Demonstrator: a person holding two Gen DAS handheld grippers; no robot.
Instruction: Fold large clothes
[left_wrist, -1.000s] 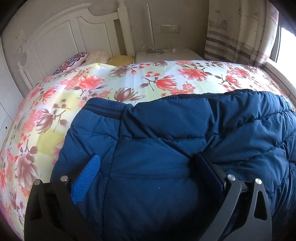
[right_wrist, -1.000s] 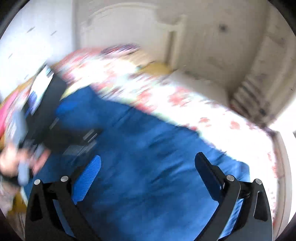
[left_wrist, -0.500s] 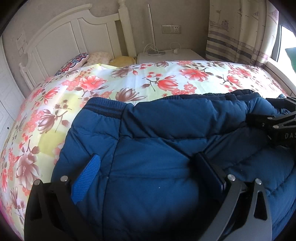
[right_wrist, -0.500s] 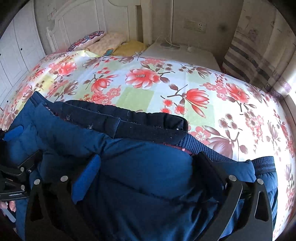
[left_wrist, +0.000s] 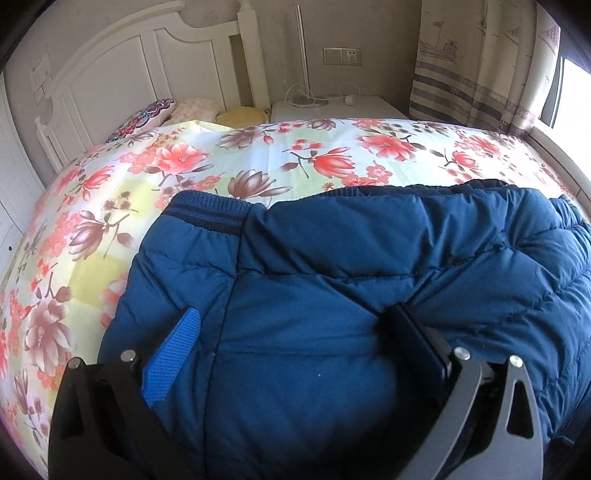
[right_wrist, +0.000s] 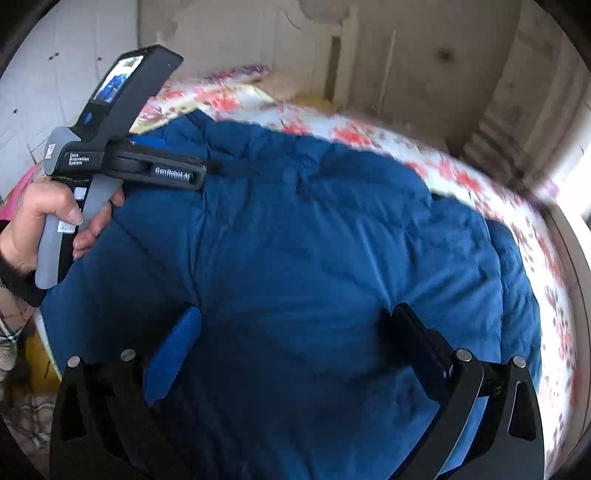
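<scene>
Currently, a dark blue quilted puffer jacket (left_wrist: 369, 280) is seen lying on a bed covered by a floral-printed sheet (left_wrist: 207, 162), its ribbed hem turned toward the white headboard (left_wrist: 122, 70). The left tongs (left_wrist: 295, 347) are spread wide over the padding, nothing pinched; the right tongs (right_wrist: 295, 343) are likewise spread above the jacket. For a clean fold, a single edge layer should be pinched by each side, lifted evenly, and laid over with trapped air pressed out.
</scene>
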